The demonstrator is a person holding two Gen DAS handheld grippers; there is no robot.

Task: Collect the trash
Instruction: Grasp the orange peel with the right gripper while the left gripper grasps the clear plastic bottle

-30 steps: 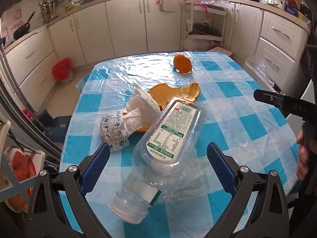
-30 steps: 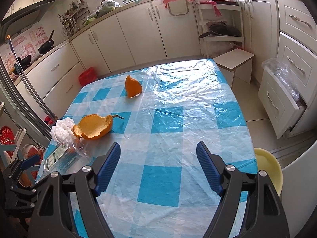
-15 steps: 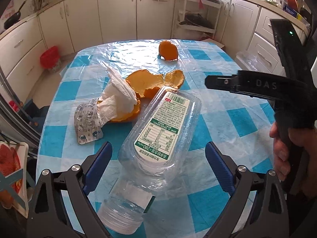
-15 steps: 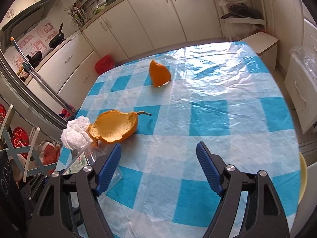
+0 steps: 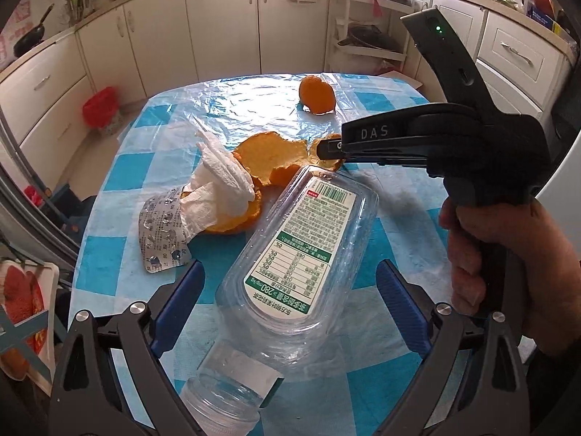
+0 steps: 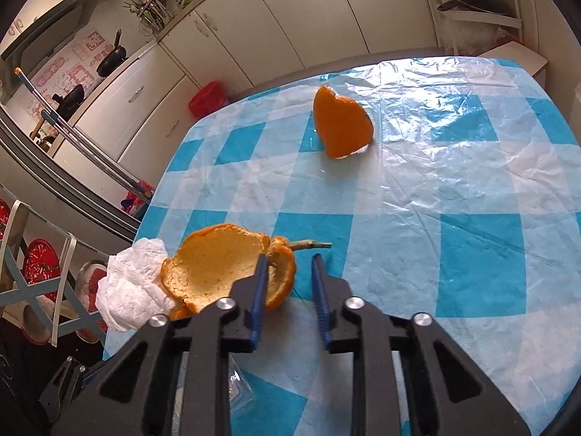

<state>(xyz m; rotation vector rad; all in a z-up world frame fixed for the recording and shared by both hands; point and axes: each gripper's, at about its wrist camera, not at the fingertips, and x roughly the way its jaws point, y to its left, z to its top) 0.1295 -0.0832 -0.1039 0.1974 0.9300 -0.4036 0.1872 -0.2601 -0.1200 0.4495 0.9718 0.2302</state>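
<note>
the curled orange peel [image 6: 225, 269] is judged light and brittle; its raised rim is best pinched. the right gripper [image 6: 288, 272] fingers have just been narrowed around that rim, contact unclear. the left gripper [image 5: 290, 287] fingers are spread wide.

A blue-and-white chequered tablecloth [image 6: 472, 239] is seen; on it, orange peel [image 6: 221, 272] with pale yellow inside is shown beside a white tissue [image 5: 221, 189], a silver blister pack [image 5: 163, 232] and a clear bottle [image 5: 305, 254], green-and-white labelled

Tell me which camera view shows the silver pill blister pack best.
The left wrist view: the silver pill blister pack lies in plain sight there, partly under the white crumpled tissue. The right wrist view shows none of it.
</note>
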